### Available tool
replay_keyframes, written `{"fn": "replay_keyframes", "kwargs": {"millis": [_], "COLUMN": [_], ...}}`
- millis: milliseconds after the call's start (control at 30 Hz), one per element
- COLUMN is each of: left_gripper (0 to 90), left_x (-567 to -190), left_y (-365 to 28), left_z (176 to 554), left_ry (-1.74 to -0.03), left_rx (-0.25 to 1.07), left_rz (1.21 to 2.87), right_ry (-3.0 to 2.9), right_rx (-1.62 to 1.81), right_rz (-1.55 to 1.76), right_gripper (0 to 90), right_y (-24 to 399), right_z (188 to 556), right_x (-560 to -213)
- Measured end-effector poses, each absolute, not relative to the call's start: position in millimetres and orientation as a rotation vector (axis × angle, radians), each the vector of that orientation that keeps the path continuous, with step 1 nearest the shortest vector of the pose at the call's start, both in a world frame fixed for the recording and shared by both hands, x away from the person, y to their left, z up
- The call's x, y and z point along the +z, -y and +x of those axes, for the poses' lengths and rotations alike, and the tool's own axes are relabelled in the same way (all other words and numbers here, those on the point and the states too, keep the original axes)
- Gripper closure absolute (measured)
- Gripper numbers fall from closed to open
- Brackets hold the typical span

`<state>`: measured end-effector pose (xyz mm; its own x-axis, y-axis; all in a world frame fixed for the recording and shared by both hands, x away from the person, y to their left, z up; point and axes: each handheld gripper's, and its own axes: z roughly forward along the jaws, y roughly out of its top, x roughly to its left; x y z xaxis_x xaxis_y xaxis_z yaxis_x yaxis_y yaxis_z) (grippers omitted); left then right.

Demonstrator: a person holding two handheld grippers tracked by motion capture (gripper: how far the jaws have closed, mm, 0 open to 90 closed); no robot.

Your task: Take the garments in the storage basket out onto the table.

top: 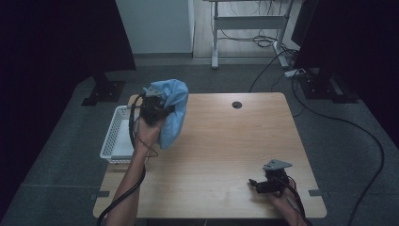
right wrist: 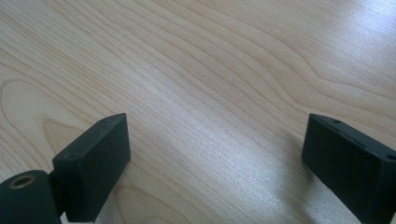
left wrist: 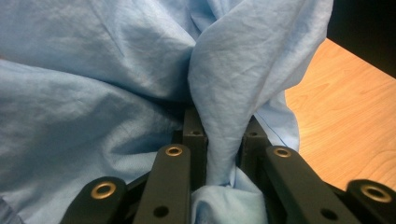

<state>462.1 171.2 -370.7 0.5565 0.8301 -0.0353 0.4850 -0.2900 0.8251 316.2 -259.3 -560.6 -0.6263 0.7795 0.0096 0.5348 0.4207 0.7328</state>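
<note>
Light wooden table [top: 226, 146] on grey carpet [top: 56, 155]

Dim grey floor [top: 56, 155], white wall [top: 155, 26], metal desk frame [top: 249, 21] behind.

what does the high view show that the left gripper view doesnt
High view alone: the white basket at the table's left edge, the right gripper resting with jaws apart near the table's front right, both forearms, and the blue cloth's whole hanging shape, lifted above the table.

Left gripper view alone: the close grip, a bunched fold of the cloth pinched between the black jaws, and its fine wrinkles.

Both: the blue cloth, held by the left gripper, and the wooden table top.
</note>
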Motion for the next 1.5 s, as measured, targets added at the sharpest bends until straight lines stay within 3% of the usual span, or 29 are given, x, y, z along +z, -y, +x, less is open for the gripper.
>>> {"fn": "replay_keyframes", "kwargs": {"millis": [867,1500], "left_gripper": [76.5,75.5], "left_x": [-397,-447], "left_y": [-100,-67], "left_z": [465,478], "left_ry": [-0.946,-0.919], "left_rx": [0.43,0.364], "left_rz": [2.013,2.063], "right_ry": [-2.351,-2.354], "right_rx": [1.031,1.035], "right_rz": [1.126,1.121], "right_gripper": [7.9,7.8], "right_y": [259,259], "right_z": [316,316], "right_x": [-561,-561]}}
